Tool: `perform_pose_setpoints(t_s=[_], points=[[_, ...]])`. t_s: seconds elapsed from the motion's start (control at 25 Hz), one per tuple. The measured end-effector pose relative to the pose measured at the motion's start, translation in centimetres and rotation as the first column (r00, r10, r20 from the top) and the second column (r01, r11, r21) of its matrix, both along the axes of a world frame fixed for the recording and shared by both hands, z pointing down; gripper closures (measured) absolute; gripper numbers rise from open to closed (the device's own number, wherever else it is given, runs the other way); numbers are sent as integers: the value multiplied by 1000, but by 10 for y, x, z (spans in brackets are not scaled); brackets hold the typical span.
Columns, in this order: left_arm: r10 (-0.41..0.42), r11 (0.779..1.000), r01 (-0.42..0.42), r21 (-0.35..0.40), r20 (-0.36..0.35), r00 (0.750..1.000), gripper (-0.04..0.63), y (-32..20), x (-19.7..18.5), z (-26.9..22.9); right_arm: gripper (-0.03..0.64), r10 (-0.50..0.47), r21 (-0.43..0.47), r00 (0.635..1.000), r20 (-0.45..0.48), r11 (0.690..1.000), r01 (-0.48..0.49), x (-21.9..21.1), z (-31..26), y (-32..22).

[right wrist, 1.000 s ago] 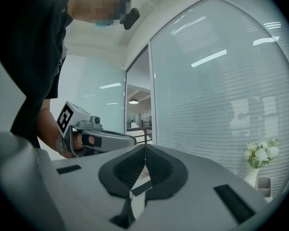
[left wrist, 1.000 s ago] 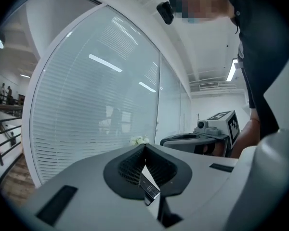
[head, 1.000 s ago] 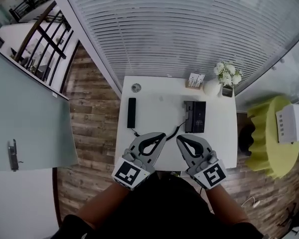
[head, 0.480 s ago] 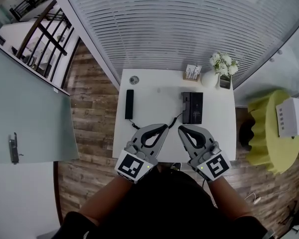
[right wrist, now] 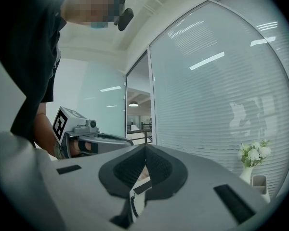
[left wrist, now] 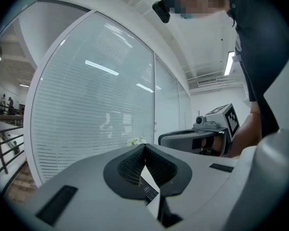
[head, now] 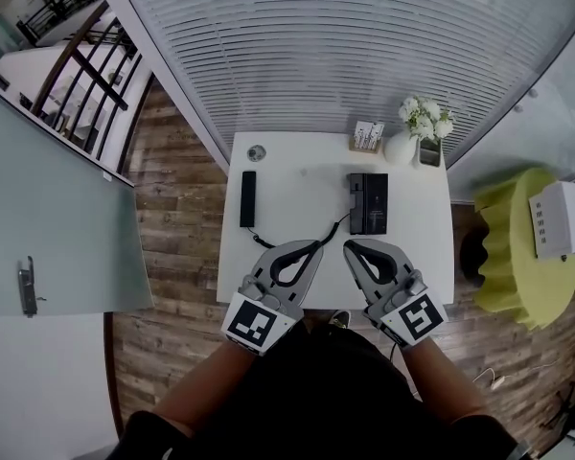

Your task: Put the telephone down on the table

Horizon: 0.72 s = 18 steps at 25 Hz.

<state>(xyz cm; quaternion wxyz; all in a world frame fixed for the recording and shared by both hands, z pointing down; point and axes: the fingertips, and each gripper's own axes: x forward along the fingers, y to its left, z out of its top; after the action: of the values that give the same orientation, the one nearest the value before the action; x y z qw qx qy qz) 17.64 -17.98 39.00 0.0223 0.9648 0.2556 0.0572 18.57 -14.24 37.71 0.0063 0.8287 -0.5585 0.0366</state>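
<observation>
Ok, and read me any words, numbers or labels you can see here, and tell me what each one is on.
Nothing here can be read as text.
White box on the yellow stool: dark print, too small.
Card holder on the table: too small.
Telephone: keys too small.
Left gripper and right gripper: square patterns on their cubes, no letters.

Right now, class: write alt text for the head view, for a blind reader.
The left gripper and right gripper, both shut and empty, hover over the near edge of a white table. Beyond, a black handset lies left of the telephone base, a cord joining them.
</observation>
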Motion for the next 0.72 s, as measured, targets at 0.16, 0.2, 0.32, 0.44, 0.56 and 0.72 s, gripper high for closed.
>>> perform_pose_setpoints(t_s=[0.16, 0.2, 0.32, 0.44, 0.56, 0.72], points=[[7, 1000, -7, 4, -7, 1000, 586, 2, -3, -4, 595, 3, 3, 1000, -4, 1000, -3, -3, -4, 0], [9, 1000, -9, 5, -10, 1000, 586, 2, -4, -5, 597, 2, 2, 1000, -7, 1000, -2, -3, -5, 0], [11, 1000, -11, 8, -12, 1000, 586, 2, -6, -5, 595, 0, 3, 1000, -7, 1000, 0, -4, -5, -1], [7, 1000, -7, 6, -9, 1000, 586, 0, -9, -4, 595, -2, 1, 1000, -10, 1000, 2, -7, -4, -2], [11, 1000, -11, 25, -8, 1000, 586, -1, -12, -5, 595, -4, -2, 1000, -4, 1000, 4, -10, -3, -3], [15, 999, -15, 35, -7, 1000, 586, 0, -14, -6, 595, -19, 21, 1000, 16, 1000, 18, -13, -7, -7]])
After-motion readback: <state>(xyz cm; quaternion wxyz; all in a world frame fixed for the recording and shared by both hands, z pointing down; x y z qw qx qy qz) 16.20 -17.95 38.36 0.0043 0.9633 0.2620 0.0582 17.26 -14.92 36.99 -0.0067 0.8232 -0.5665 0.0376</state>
